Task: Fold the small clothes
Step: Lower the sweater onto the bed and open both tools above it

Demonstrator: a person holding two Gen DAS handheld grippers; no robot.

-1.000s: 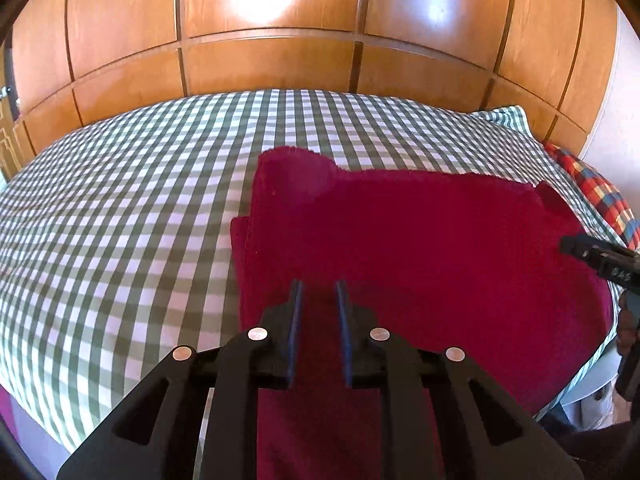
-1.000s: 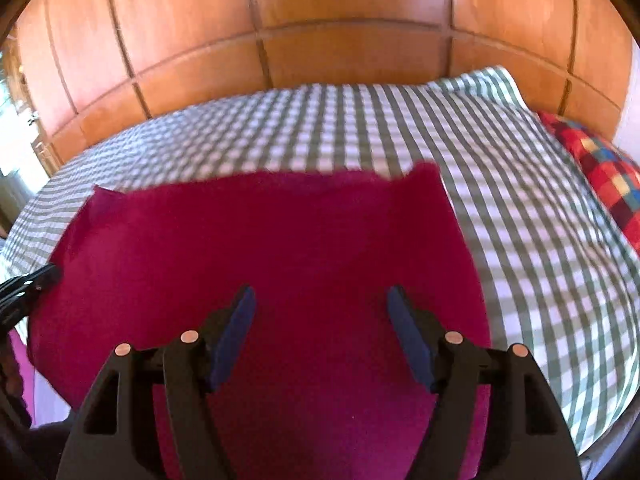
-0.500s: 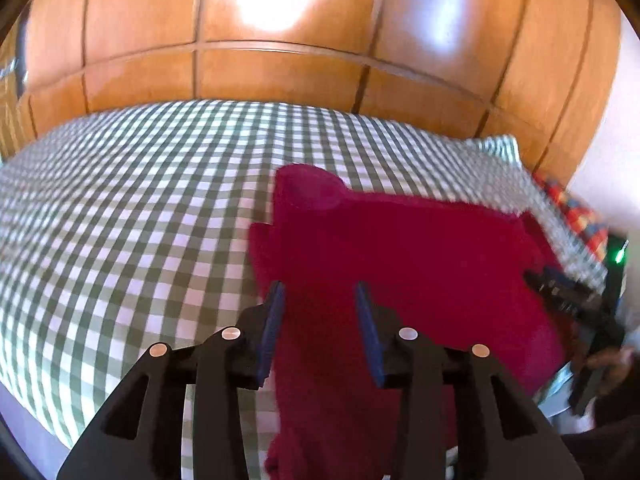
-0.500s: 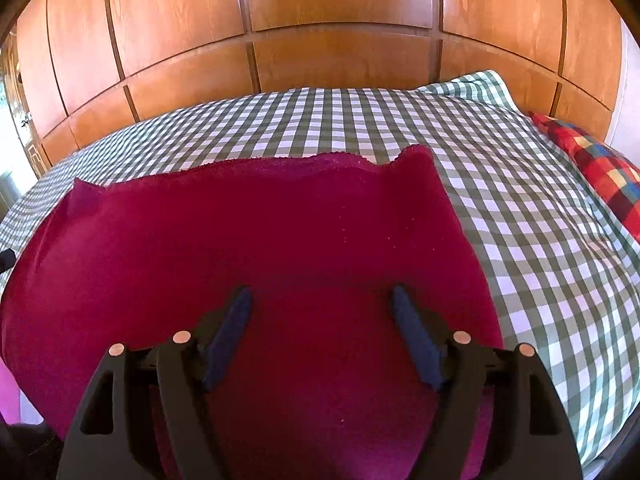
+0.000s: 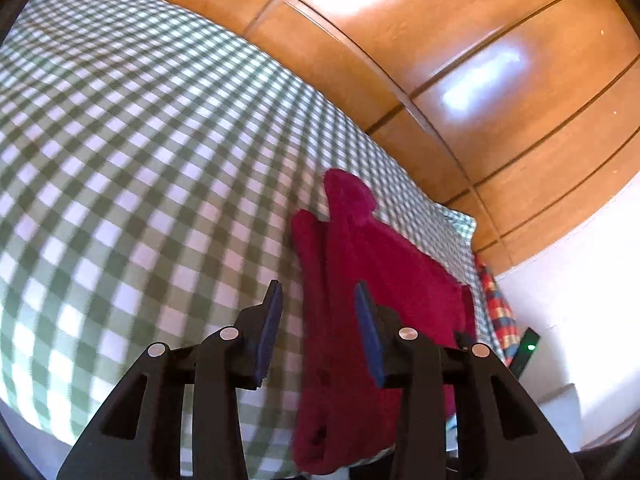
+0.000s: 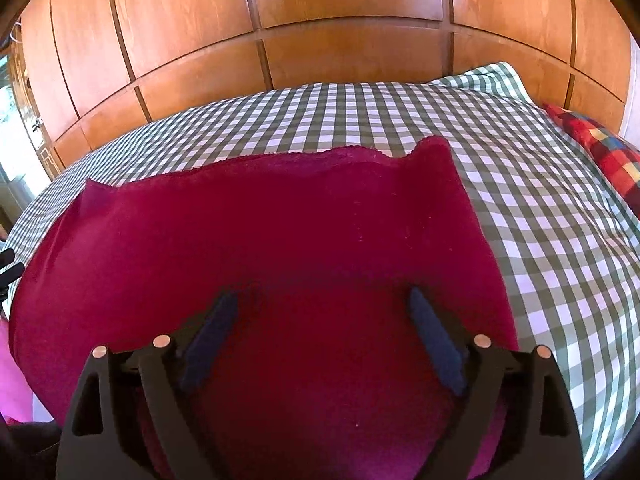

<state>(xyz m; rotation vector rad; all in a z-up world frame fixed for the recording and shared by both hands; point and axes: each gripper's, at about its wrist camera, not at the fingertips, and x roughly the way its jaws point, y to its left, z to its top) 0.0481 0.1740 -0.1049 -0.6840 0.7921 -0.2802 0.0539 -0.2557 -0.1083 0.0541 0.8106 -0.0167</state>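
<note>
Fuzzy crimson cloth (image 6: 280, 240) on checked cotton sheet (image 6: 540, 208), glossy wood panels (image 6: 352, 0)

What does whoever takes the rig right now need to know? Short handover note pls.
Left claw: open, holding nothing, over the left edge of the red garment; its jaws opened within the last second.
Right claw: open wide, jaws have just been opening, nothing pinched, above the near middle of the garment.
Garment: lies on the checked bedspread, doubled over, a lower layer showing along its left edge; near part hangs over the bed edge.
Done: at least one fold is in, cloth released.
Left: probably another fold to make it compact, then smooth it. Far right corner stands up slightly.
</note>
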